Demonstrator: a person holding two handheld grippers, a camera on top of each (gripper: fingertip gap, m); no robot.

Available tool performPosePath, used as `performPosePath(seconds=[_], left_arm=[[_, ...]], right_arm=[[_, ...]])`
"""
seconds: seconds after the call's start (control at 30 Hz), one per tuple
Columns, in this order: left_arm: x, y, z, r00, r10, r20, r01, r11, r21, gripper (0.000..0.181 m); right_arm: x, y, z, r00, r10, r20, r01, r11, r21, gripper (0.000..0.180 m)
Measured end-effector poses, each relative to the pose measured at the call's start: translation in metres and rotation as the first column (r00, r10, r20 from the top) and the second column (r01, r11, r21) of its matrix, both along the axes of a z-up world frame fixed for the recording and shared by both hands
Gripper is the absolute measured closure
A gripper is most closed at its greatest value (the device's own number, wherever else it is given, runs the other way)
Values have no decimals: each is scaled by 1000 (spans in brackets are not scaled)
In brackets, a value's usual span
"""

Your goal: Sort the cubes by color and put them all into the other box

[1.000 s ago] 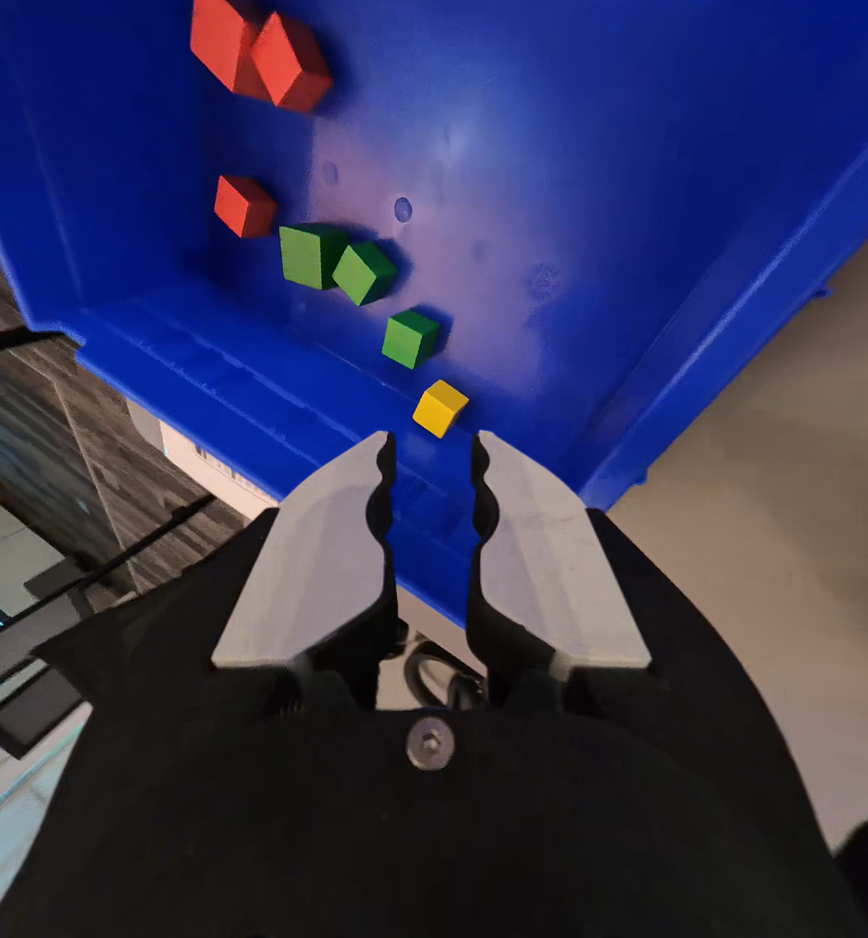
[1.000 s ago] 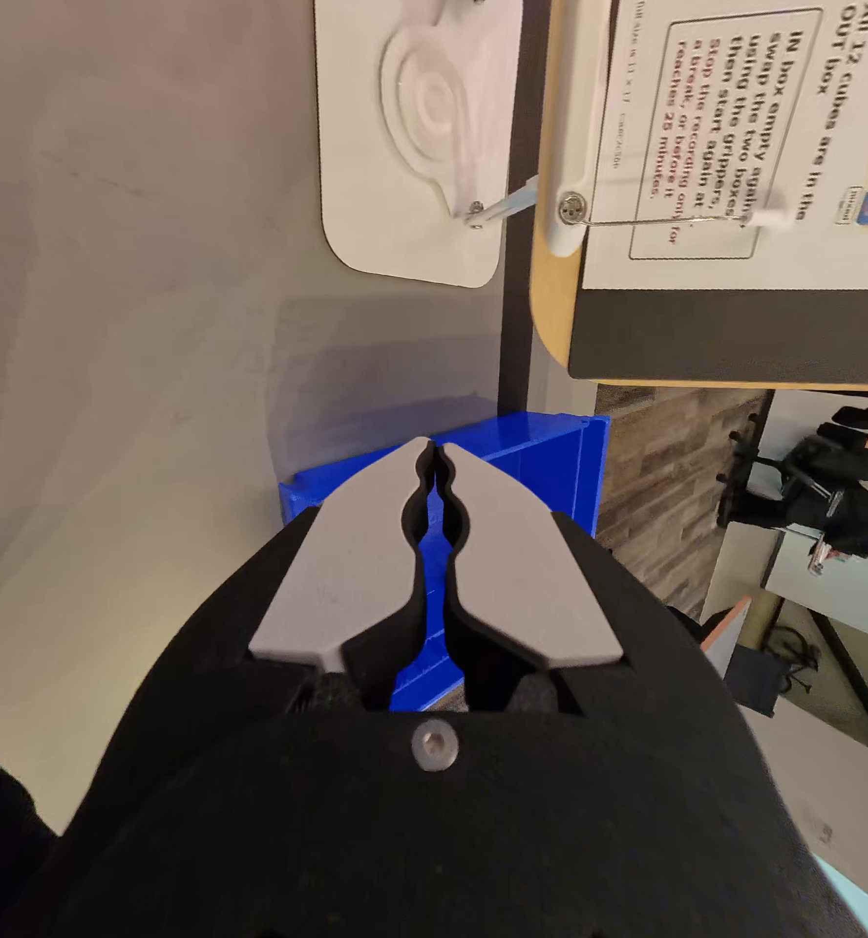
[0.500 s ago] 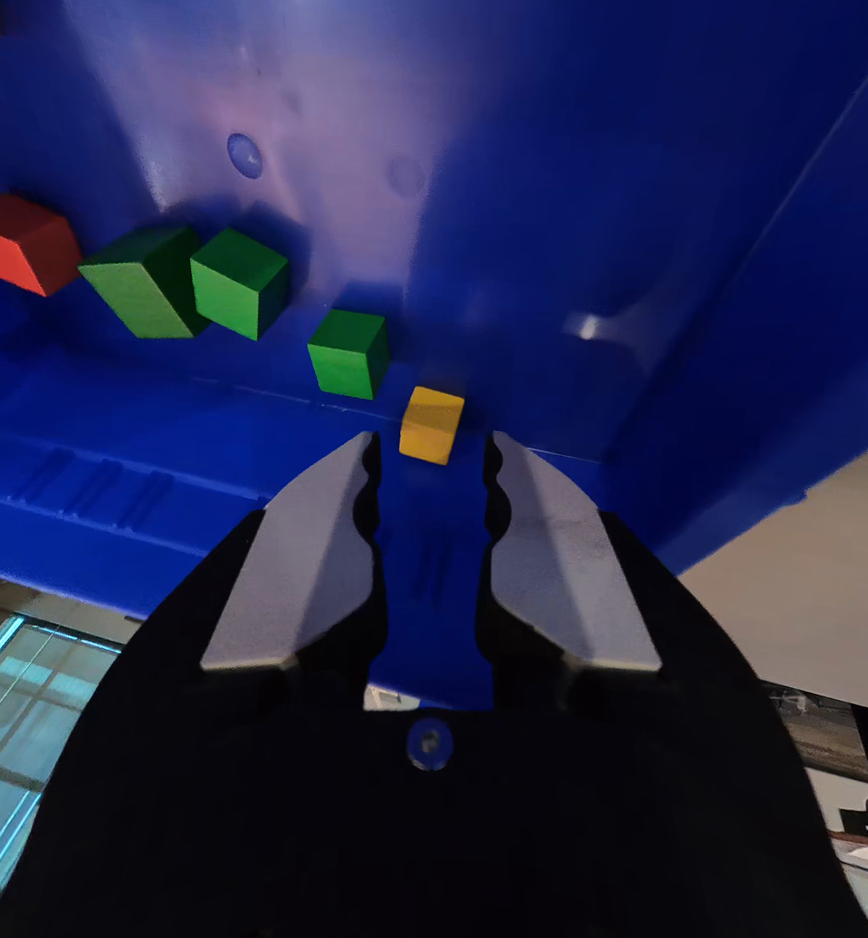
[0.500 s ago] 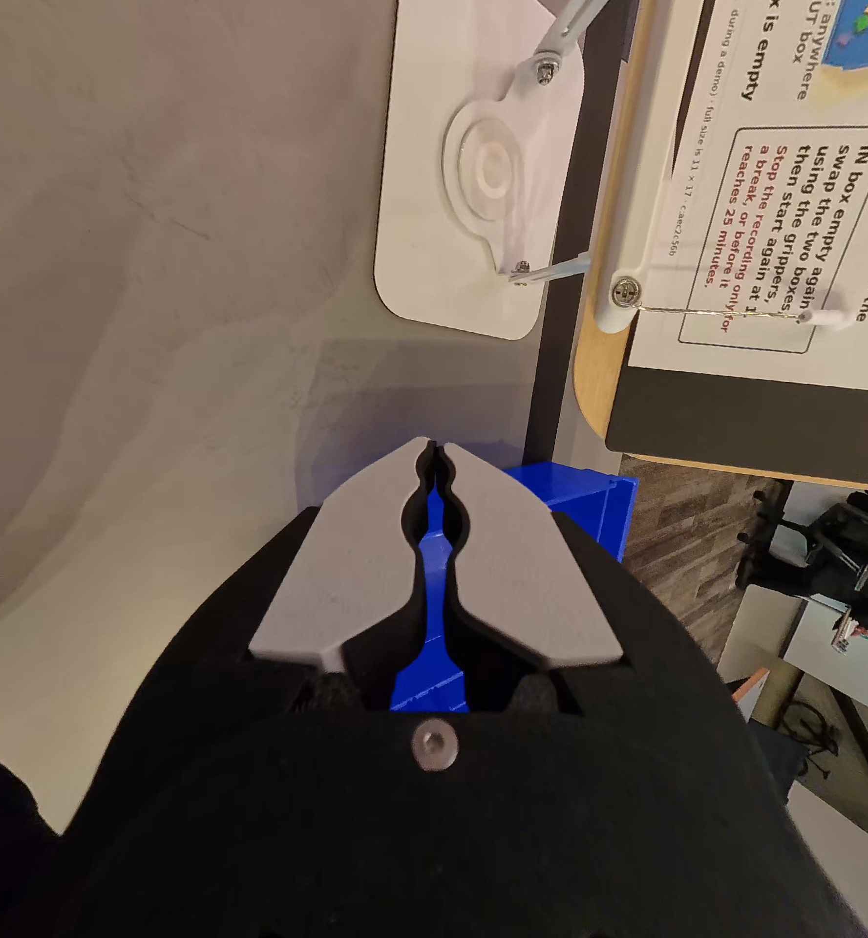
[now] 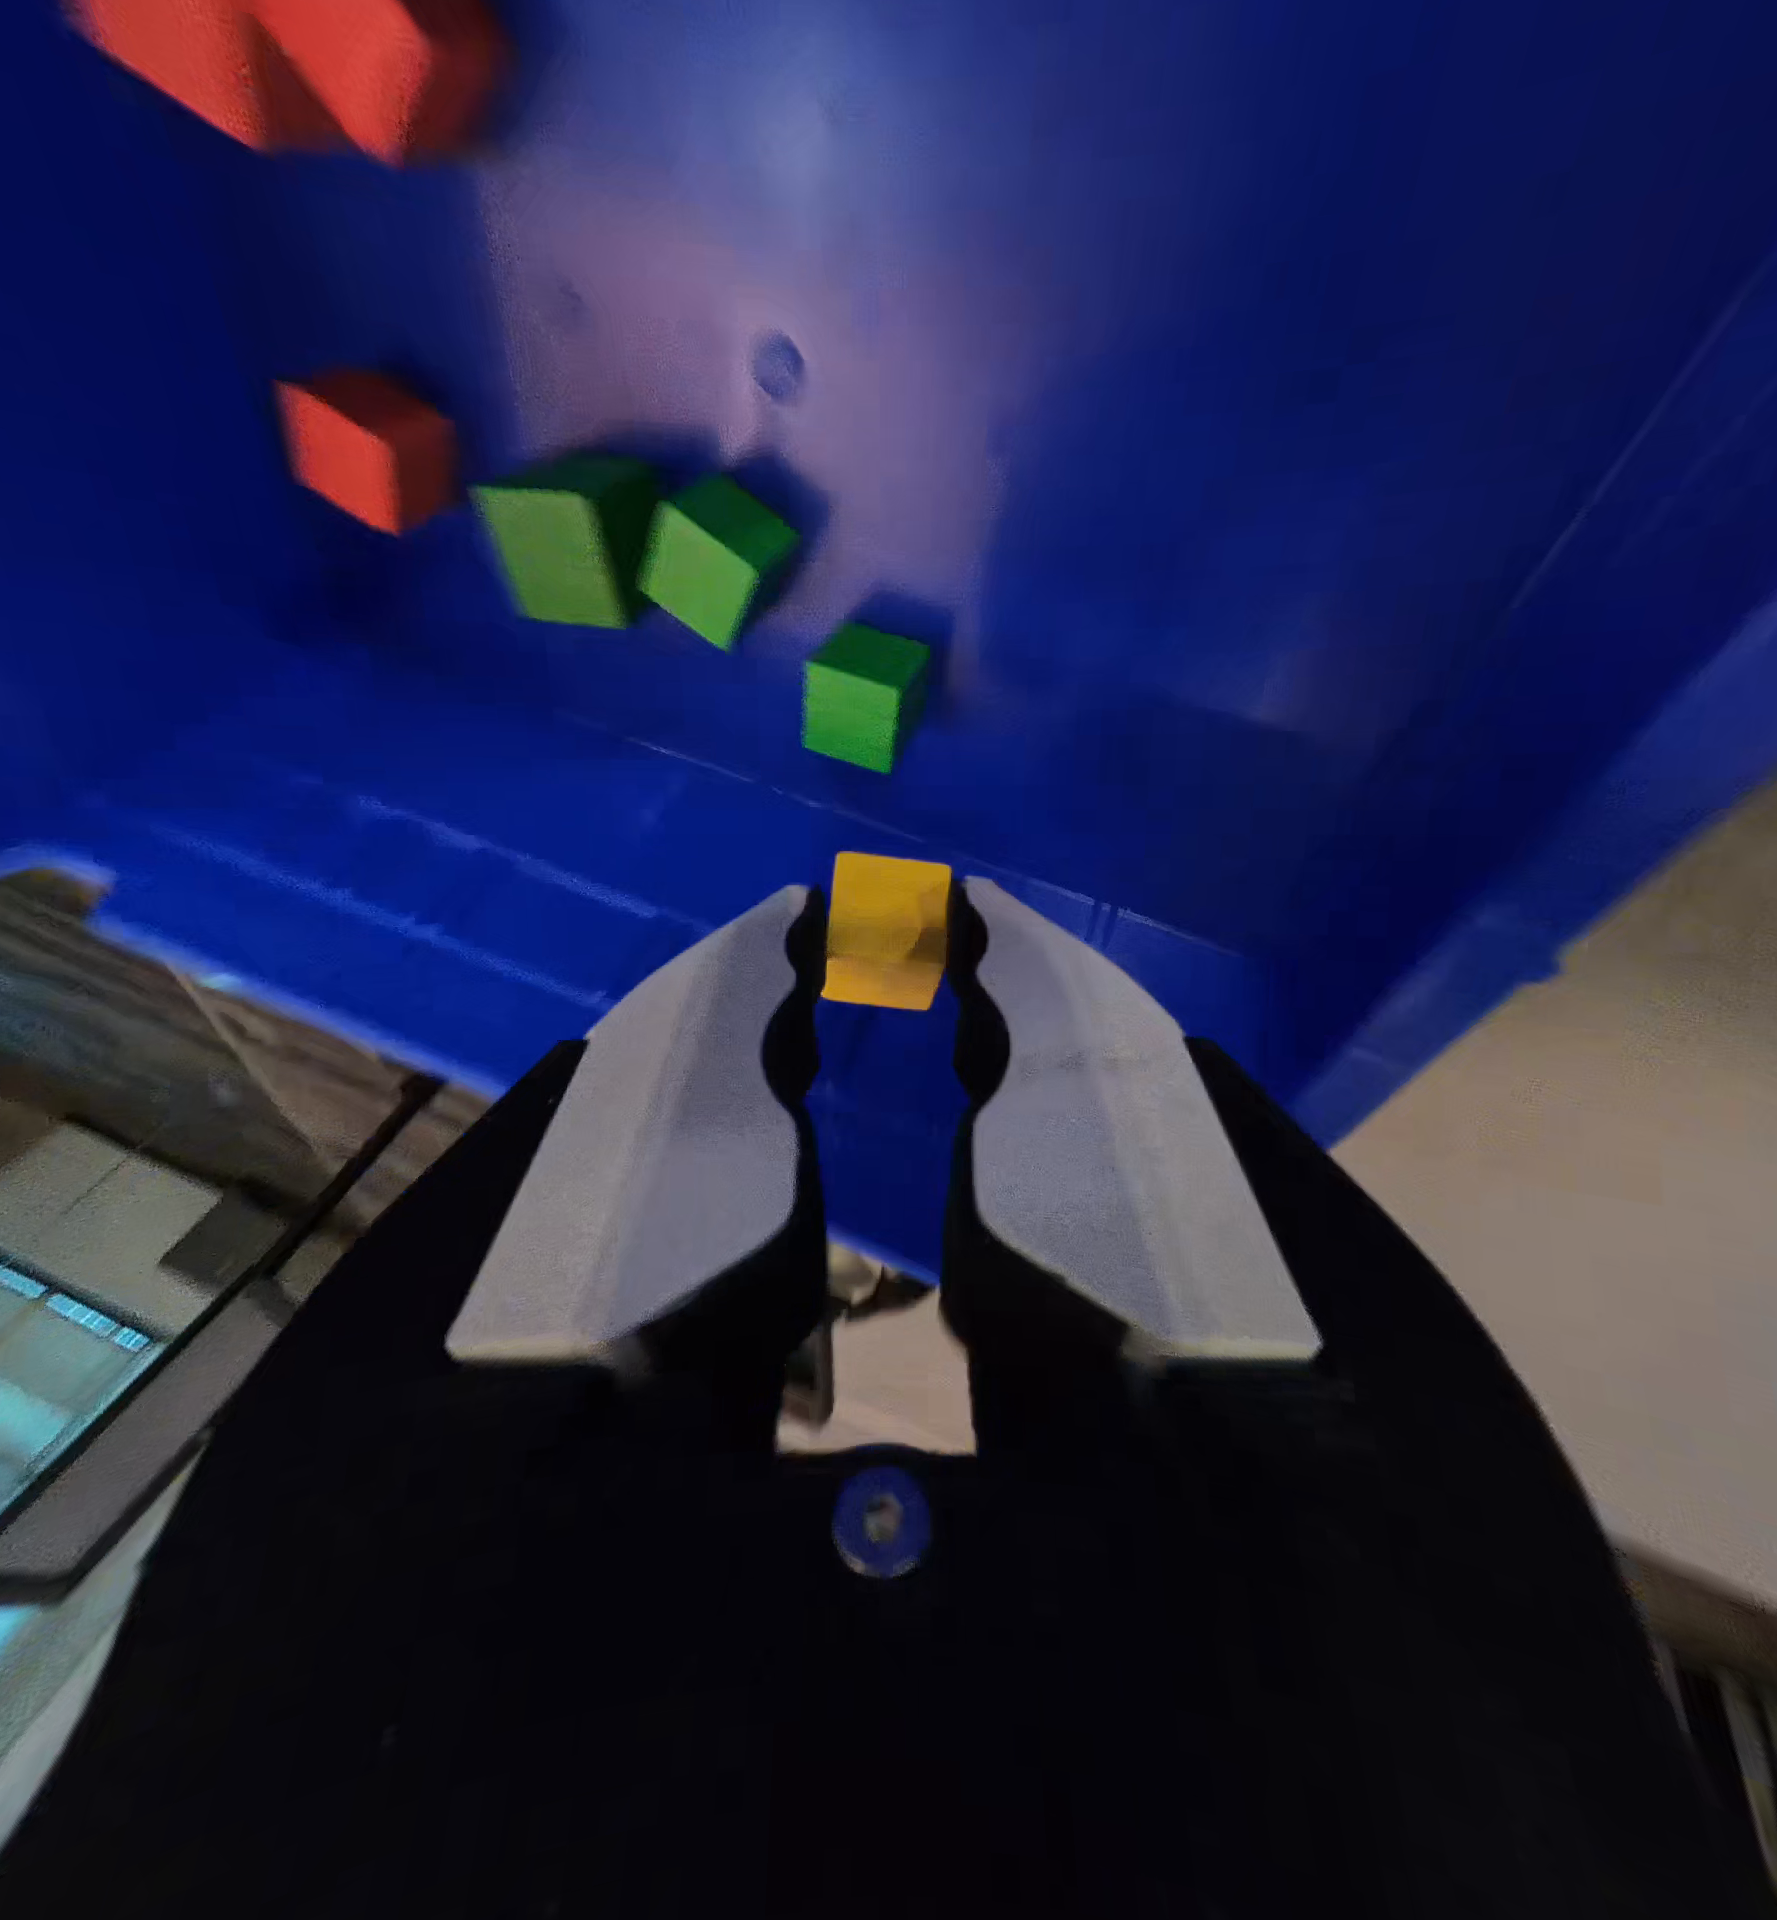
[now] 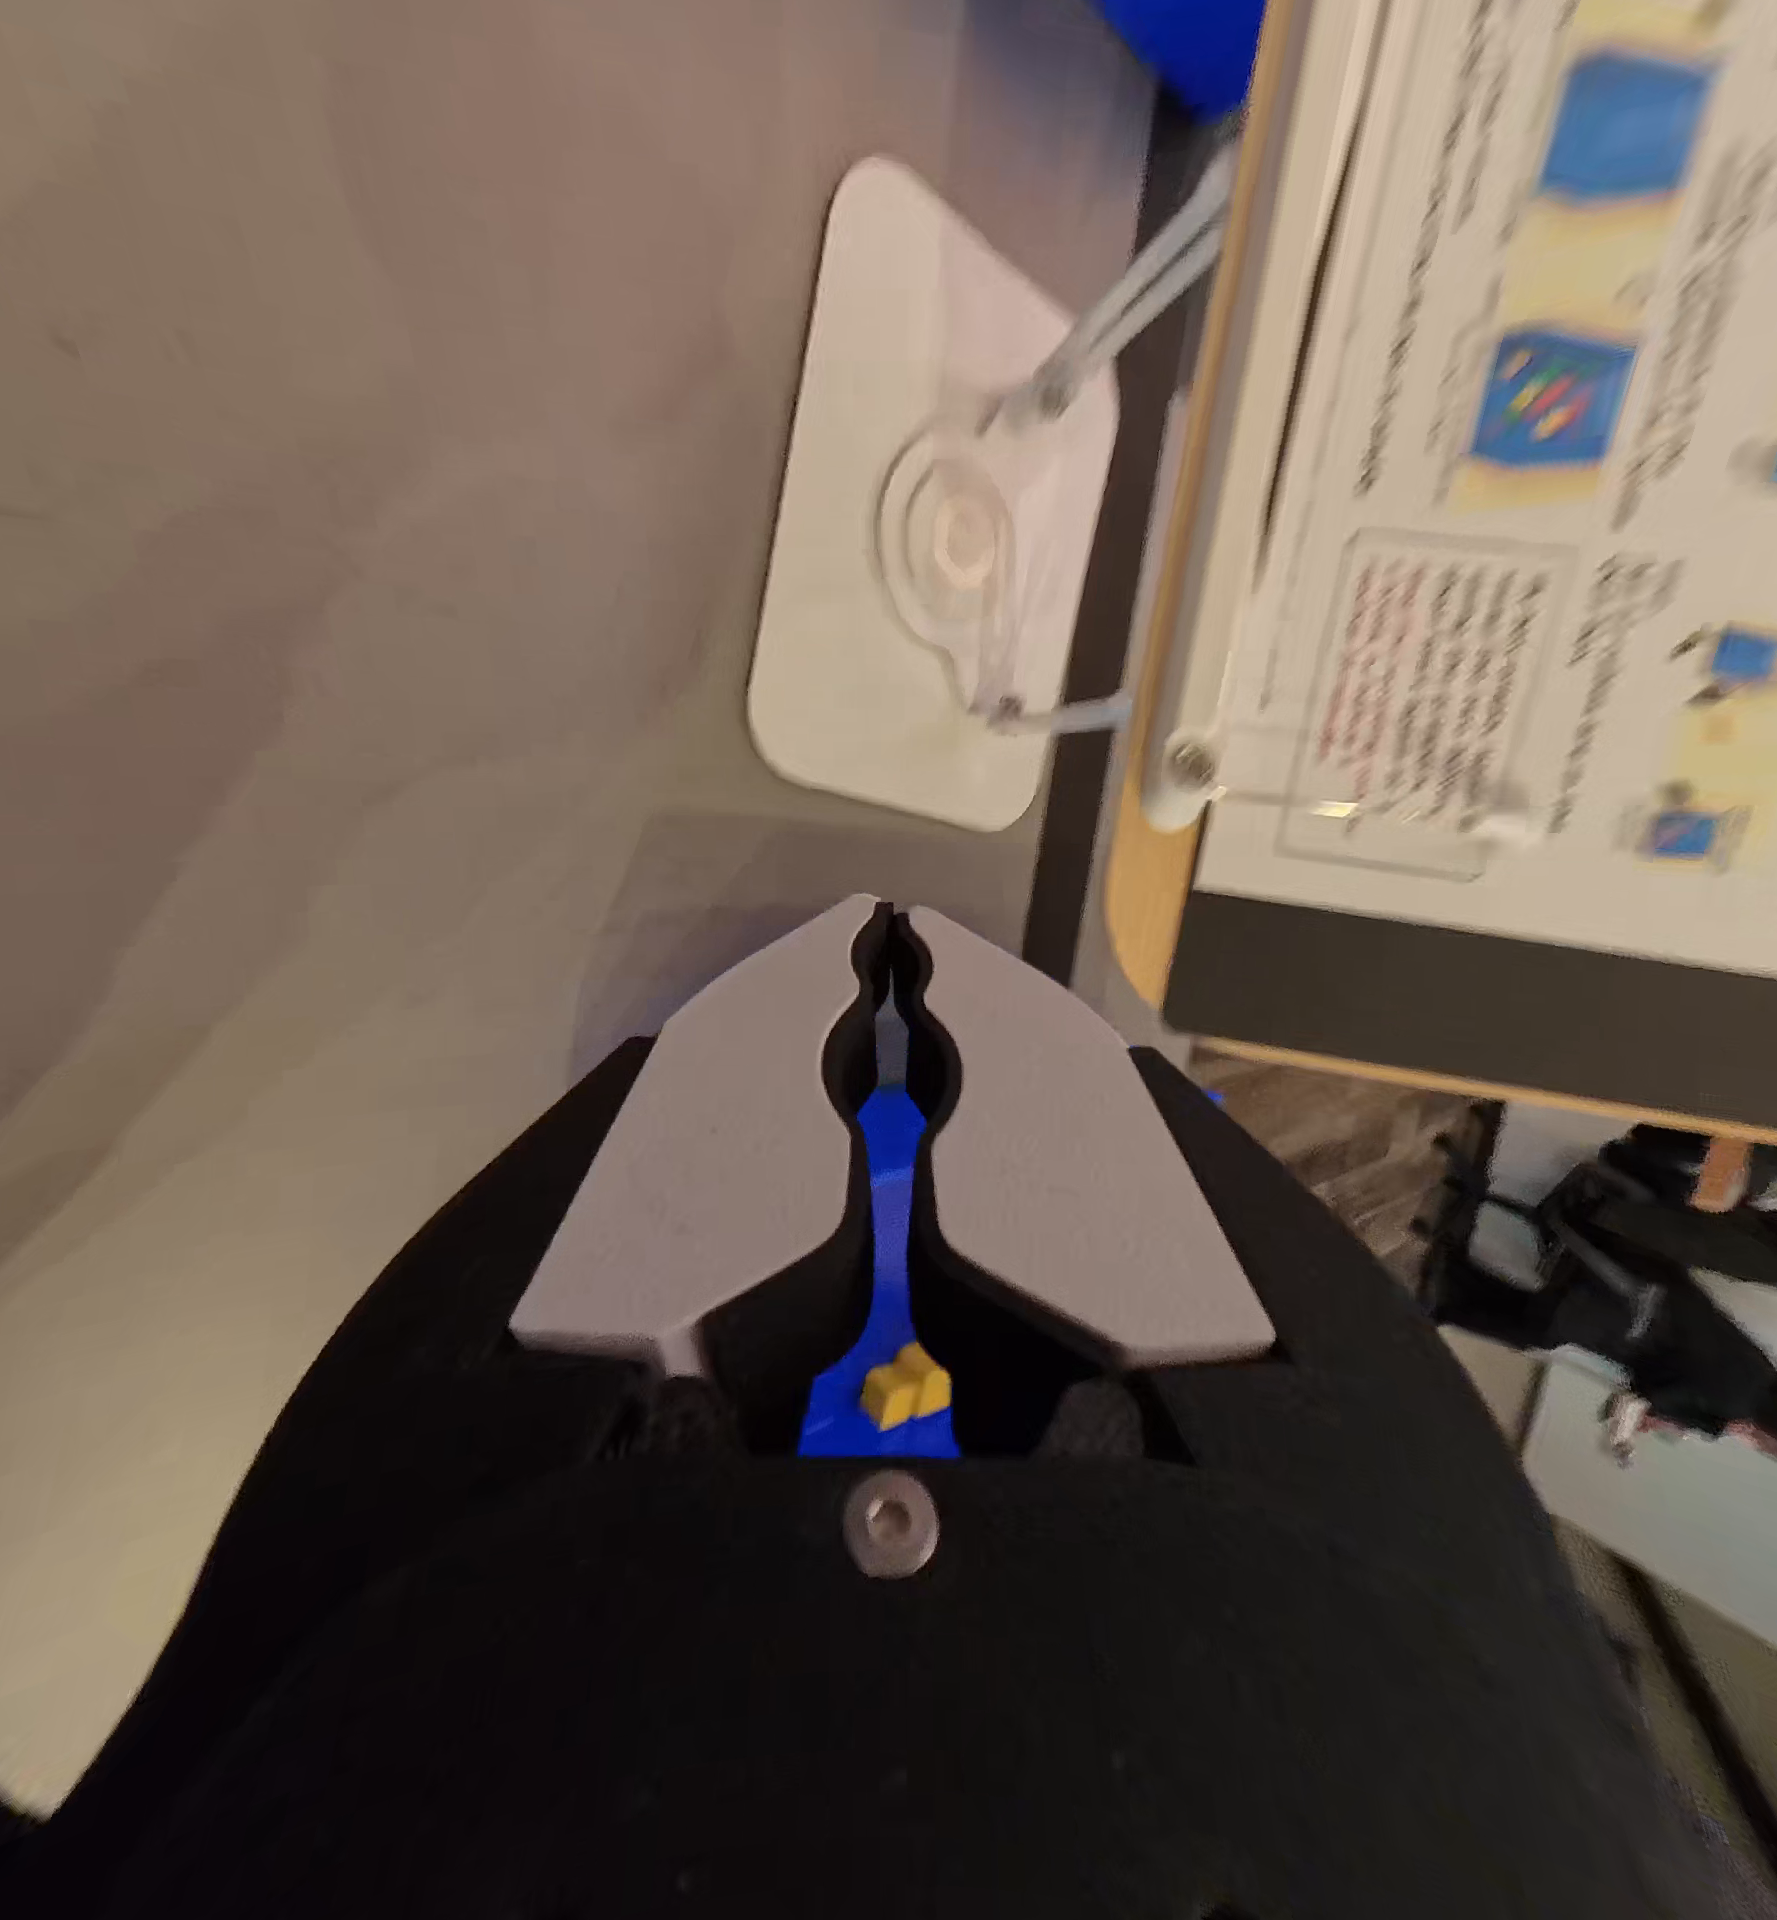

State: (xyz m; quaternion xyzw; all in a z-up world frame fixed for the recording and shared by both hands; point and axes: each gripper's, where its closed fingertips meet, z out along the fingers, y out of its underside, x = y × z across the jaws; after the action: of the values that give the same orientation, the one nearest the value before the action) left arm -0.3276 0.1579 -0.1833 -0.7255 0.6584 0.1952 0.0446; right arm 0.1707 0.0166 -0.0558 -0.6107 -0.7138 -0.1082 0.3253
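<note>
Yellow cube (image 5: 881,928) sits between the tips of my left hand-held gripper (image 5: 884,935), which grasps it over the near wall of the blue box (image 5: 1279,416). Only the left wrist view shows three green cubes (image 5: 697,603) and red cubes (image 5: 364,452) on the box floor, all a little blurred. Only the right wrist view shows my right hand-held gripper (image 6: 886,920), clenched with nothing in it, a white plate (image 6: 925,582) on the grey surface (image 6: 344,520), an instruction board (image 6: 1549,499), and two yellow cubes (image 6: 905,1392) on blue behind the fingers.
</note>
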Motion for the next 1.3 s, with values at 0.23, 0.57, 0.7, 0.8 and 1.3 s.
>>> performPosePath(seconds=[0.23,0.57,0.7,0.8,1.3], left_arm=[[123,-49,88,744,-81,664,45,996,71,159],[286,-152,153,49,154,987,405,900,-160,159],[318,-174,155,3,221,975,511,838,-191,159],[332,-183,148,47,248,968,560,795,-231,159],[343,-197,135,109,342,933,655,682,-326,159]], right_arm=[[-87,-9,34,939,264,-219,-207,945,252,178],[-175,-26,21,783,539,-311,-325,781,534,127],[-177,-29,16,763,581,-283,-356,743,566,130],[-174,-34,14,746,605,-277,-385,732,562,134],[-178,-49,2,741,626,-243,-465,739,487,157]])
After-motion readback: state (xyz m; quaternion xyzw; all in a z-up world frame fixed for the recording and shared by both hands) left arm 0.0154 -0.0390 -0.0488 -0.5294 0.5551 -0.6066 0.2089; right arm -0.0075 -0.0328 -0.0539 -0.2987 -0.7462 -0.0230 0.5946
